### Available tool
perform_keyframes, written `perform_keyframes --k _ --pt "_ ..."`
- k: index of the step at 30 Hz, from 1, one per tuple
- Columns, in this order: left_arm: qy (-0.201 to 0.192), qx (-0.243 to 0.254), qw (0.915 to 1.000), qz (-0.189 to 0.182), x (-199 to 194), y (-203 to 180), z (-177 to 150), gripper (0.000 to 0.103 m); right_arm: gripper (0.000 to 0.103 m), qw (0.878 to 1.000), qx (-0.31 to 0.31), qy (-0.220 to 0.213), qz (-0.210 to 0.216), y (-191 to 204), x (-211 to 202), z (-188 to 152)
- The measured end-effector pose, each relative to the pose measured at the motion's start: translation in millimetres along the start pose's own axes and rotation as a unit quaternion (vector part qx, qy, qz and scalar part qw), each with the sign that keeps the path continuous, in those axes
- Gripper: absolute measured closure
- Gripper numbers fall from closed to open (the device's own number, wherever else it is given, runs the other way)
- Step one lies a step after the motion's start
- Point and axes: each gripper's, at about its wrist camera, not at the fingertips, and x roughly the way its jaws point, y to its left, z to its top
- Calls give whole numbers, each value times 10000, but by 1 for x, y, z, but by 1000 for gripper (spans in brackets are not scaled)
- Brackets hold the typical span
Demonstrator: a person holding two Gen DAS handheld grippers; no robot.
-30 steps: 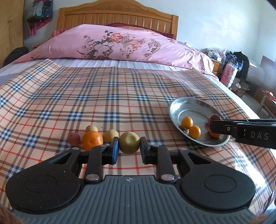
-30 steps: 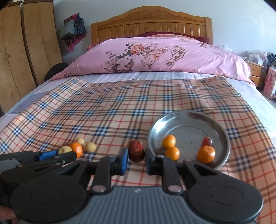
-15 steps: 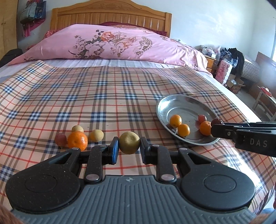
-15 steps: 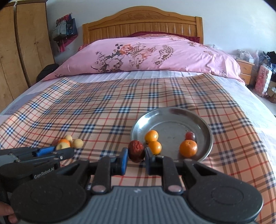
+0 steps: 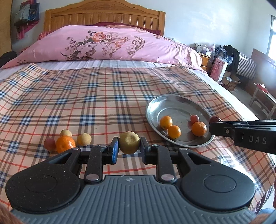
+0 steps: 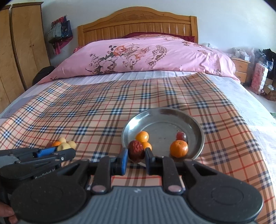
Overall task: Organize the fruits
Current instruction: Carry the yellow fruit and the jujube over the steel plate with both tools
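My left gripper (image 5: 129, 148) is shut on a yellow-green fruit (image 5: 129, 142), held above the plaid cloth left of the metal plate (image 5: 155, 105). My right gripper (image 6: 136, 156) is shut on a wrinkled red date (image 6: 136, 150), at the plate's (image 6: 196, 124) near left rim. The plate holds three oranges, one of them the largest (image 6: 178, 148), and a red grape (image 6: 181, 135). On the cloth to the left lie an orange (image 5: 65, 143), two yellowish fruits (image 5: 84, 139) and a reddish fruit (image 5: 49, 143).
The plaid cloth (image 5: 86, 96) covers the bed; a pink floral quilt (image 5: 107, 44) and wooden headboard (image 5: 103, 15) lie behind. A wardrobe (image 6: 22, 48) stands left. Boxes and clutter (image 5: 224, 69) sit on the floor right of the bed.
Both grippers have moved toward the plate with their fruit. The right gripper's date has gone from left of the plate to its near rim.
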Motion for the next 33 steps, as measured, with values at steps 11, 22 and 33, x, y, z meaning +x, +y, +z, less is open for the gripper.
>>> perform_keyframes --k 11,22,33 --pt "-17 82 9999 -103 8 -13 6 77 85 10000 65 -16 -3 -12 -1 6" --pt "-19 214 9996 -175 18 -25 18 77 85 9999 113 -48 8 -28 0 22" --pt "11 361 9989 -290 31 -45 28 77 85 9997 224 -18 -56 -46 4 29"
